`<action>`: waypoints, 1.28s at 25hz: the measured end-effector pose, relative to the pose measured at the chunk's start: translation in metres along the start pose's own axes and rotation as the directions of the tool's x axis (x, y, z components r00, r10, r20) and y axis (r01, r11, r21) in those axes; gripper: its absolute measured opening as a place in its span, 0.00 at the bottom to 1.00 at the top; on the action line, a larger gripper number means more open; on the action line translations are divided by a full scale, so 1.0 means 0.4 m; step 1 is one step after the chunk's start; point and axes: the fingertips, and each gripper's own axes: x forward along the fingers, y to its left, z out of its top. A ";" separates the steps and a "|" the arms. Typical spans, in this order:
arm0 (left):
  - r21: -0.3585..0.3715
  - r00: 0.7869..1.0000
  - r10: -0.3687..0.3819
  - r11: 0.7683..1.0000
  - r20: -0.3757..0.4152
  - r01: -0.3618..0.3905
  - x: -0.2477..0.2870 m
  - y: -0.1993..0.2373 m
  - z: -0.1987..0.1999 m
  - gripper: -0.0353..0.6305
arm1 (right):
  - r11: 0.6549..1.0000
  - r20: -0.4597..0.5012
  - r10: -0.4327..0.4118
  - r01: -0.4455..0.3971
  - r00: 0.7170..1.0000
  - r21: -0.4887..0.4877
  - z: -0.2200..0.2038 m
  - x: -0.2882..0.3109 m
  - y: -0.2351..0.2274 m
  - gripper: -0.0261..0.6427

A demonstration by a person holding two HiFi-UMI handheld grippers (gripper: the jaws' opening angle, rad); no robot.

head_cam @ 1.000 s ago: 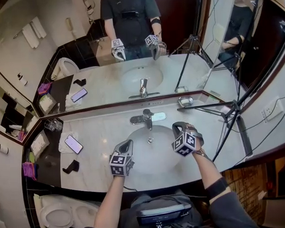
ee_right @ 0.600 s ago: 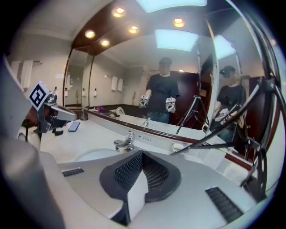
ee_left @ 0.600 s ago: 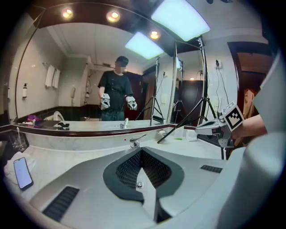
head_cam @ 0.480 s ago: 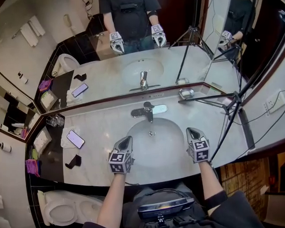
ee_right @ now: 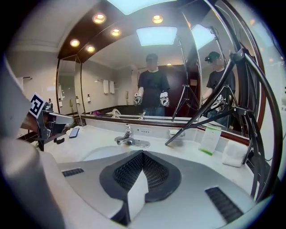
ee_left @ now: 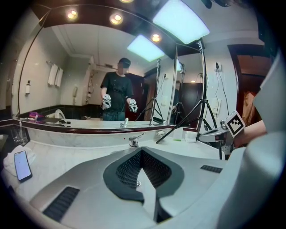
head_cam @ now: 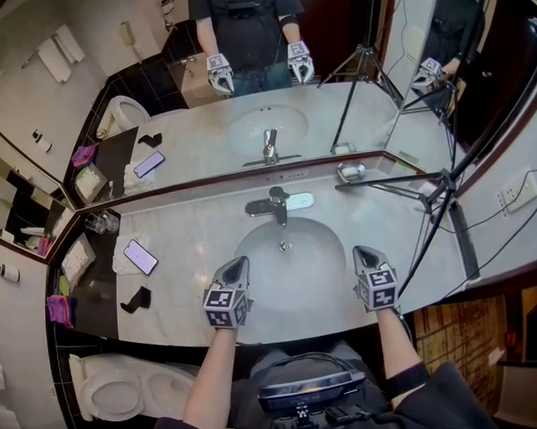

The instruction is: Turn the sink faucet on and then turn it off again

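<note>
marble counter (head_cam: 190,247) bears the faucet (head_cam: 277,204); left gripper (head_cam: 238,266) and right gripper (head_cam: 365,253) hover, jaws together.

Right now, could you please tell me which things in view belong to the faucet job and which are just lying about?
For the job:
- faucet
- sink
- left tool, shut
- right tool, shut

Lying about:
- phone
- glasses
- soap dish
- tripod
</note>
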 end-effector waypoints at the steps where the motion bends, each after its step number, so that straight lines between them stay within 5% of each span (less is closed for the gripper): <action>1: -0.002 1.000 0.006 1.000 -0.001 -0.006 0.001 0.001 -0.001 0.03 | 1.000 -0.003 0.003 -0.003 1.000 -0.008 -0.001 0.002 0.002 0.07; 10: -0.004 1.000 0.021 1.000 -0.008 -0.021 0.013 0.005 -0.005 0.03 | 0.997 -0.026 0.031 -0.033 0.999 -0.070 -0.005 0.026 0.020 0.07; 18: -0.014 0.999 0.028 0.999 -0.025 -0.029 0.035 0.013 -0.011 0.03 | 0.963 -0.029 0.024 -0.030 0.999 -0.268 0.055 0.094 0.059 0.07; 22: -0.010 0.999 0.024 1.000 -0.038 -0.025 0.056 0.016 -0.012 0.03 | 0.899 -0.041 0.040 -0.054 0.998 -0.435 0.066 0.169 0.091 0.08; 32: -0.004 0.998 0.015 1.000 -0.056 -0.015 0.115 0.034 -0.023 0.03 | 0.644 -0.064 0.043 -0.077 0.997 -0.761 0.152 0.370 0.174 0.19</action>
